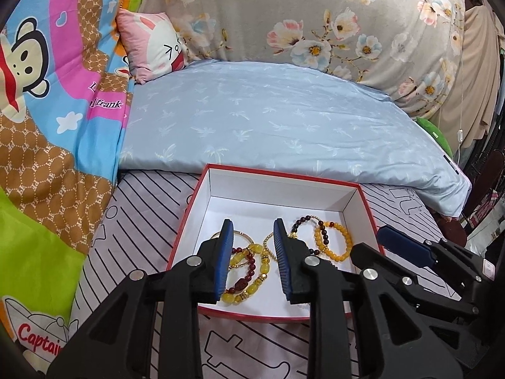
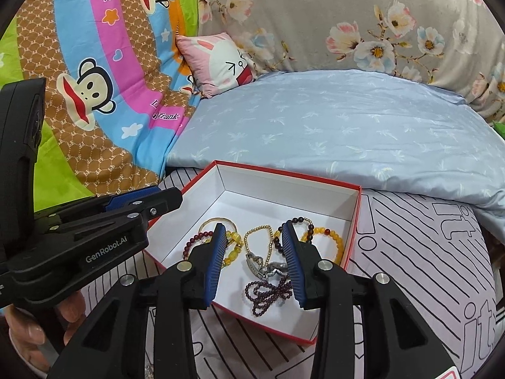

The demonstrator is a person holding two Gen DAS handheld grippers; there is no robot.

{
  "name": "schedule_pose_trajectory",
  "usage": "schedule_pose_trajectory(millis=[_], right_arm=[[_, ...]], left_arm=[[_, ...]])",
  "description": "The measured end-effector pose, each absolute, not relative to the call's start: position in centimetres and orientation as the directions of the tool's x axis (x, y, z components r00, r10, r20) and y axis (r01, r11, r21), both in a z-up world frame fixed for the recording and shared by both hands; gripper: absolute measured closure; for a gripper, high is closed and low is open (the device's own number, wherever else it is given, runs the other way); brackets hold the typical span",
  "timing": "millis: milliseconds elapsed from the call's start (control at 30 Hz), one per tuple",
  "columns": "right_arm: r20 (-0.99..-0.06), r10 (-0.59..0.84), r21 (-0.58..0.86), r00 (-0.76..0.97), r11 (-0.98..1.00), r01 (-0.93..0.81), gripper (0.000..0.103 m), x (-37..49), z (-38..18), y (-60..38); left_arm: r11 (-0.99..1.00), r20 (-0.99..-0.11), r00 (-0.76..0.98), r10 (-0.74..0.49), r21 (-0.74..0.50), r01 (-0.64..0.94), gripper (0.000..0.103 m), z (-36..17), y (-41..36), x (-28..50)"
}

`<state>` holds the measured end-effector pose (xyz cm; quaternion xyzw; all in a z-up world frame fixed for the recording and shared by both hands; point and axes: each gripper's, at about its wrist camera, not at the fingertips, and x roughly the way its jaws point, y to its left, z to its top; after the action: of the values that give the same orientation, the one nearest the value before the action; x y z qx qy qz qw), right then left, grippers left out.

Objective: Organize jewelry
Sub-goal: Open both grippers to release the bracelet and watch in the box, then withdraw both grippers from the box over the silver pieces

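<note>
Both grippers, left (image 1: 252, 246) & right (image 2: 254, 252), hover w/ jaws partly apart, holding nothing, over the red box (image 2: 284, 173) on the bed. Bracelets (image 1: 334, 240) lie inside, toward its near edge.

An open red-rimmed white box (image 2: 355, 214) lies on the bed, holding amber (image 2: 337, 243), dark-red (image 1: 249, 268) and purple bead bracelets (image 2: 265, 293), jumbled together.
</note>
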<state>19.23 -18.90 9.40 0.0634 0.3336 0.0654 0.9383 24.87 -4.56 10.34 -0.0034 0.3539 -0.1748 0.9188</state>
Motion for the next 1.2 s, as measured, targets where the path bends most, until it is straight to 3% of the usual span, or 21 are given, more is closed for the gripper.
schedule_pose_trajectory(millis=[233, 300, 767, 900, 1200], right_arm=[[-0.615, 0.165, 0.167, 0.771, 0.983, -0.078, 0.056, 18.3, 9.5, -18.5], [-0.616, 0.166, 0.168, 0.770, 0.983, -0.077, 0.056, 17.8, 9.5, -18.3], [-0.620, 0.181, 0.204, 0.763, 0.977, -0.066, 0.056, 12.4, 8.9, -18.7], [-0.630, 0.170, 0.209, 0.758, 0.977, -0.045, 0.056, 9.7, 8.3, -19.1], [-0.702, 0.164, 0.263, 0.693, 0.964, 0.038, 0.056, 2.5, 3.9, -20.1]], left_arm=[[0.943, -0.657, 0.686, -0.312, -0.125, 0.309, 0.074, 10.2, -4.2, 24.2], [0.944, -0.657, 0.688, -0.309, -0.124, 0.305, 0.068, 10.1, -4.0, 23.9], [0.951, -0.683, 0.670, -0.290, -0.125, 0.284, 0.067, 8.6, -1.5, 19.8], [0.951, -0.695, 0.657, -0.291, -0.133, 0.280, 0.057, 7.8, -0.6, 17.7], [0.957, -0.733, 0.627, -0.264, -0.121, 0.262, 0.056, 4.3, 0.6, 12.2]])
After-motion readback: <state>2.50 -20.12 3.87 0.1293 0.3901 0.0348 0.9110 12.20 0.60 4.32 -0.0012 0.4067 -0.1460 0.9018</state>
